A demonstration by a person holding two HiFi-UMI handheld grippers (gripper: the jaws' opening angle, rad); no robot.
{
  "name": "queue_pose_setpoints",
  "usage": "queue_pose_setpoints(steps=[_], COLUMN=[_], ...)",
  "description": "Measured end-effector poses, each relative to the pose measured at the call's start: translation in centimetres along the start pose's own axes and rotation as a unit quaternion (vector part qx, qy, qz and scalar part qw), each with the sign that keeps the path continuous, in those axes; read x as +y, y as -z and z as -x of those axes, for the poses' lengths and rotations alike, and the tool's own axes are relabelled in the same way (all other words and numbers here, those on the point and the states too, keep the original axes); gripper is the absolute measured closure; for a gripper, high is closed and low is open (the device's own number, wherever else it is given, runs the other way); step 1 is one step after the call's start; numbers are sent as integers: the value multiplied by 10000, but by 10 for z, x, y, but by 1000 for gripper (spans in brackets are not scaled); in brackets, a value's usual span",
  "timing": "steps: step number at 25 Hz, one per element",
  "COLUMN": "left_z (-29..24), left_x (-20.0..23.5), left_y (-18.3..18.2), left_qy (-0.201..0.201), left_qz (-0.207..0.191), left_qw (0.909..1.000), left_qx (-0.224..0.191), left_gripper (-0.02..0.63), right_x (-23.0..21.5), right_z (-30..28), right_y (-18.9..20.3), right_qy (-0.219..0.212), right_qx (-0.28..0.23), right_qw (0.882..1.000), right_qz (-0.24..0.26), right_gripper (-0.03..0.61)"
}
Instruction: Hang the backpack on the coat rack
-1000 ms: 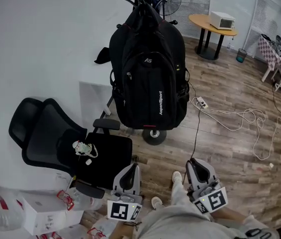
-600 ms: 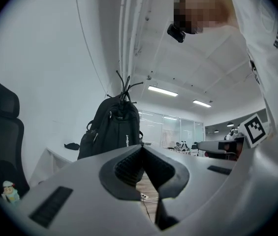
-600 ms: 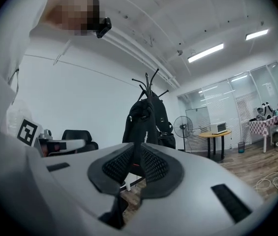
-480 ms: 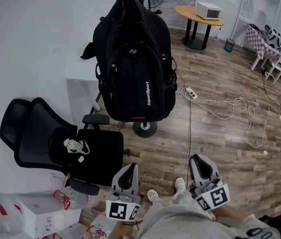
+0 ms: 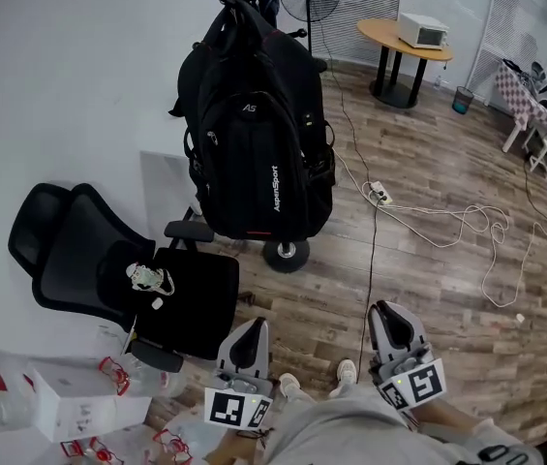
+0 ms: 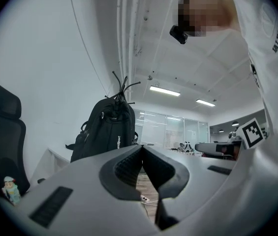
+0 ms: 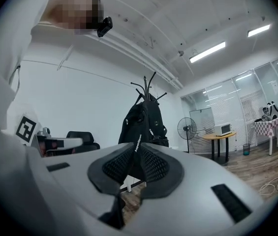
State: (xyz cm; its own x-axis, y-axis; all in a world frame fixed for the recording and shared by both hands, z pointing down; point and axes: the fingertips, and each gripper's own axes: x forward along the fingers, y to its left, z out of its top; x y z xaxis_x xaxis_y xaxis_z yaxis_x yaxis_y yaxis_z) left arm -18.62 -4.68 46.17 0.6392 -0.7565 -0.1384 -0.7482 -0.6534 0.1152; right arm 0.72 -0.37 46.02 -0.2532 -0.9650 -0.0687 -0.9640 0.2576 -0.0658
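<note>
While backpack (image 5: 254, 153) hangs on coat rack (image 5: 286, 256), chair (image 5: 89, 260) stands nearby.

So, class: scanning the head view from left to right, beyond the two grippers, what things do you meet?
office chair → backpack → round table → small bin

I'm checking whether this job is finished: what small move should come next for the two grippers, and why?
Probably just lower both grippers to rest. The backpack hangs from the top of the coat rack, clear of the floor. The left gripper and the right gripper are both shut on nothing, well back from it near the person's legs. Nothing seems to need adjusting.
</note>
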Motion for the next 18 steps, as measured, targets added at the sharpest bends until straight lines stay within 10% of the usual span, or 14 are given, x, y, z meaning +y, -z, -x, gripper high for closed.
queue_pose_setpoints(steps=[18], left_z=[5], left_x=[-53], left_y=[3], left_qy=[-1441], left_qz=[-246], left_qw=[9893], left_qx=[13], left_gripper=[604], right_x=[-90], right_z=[37], right_y=[19], right_qy=[-773], right_qx=[503], right_qw=[9956], right_qz=[-149], right_gripper=[529])
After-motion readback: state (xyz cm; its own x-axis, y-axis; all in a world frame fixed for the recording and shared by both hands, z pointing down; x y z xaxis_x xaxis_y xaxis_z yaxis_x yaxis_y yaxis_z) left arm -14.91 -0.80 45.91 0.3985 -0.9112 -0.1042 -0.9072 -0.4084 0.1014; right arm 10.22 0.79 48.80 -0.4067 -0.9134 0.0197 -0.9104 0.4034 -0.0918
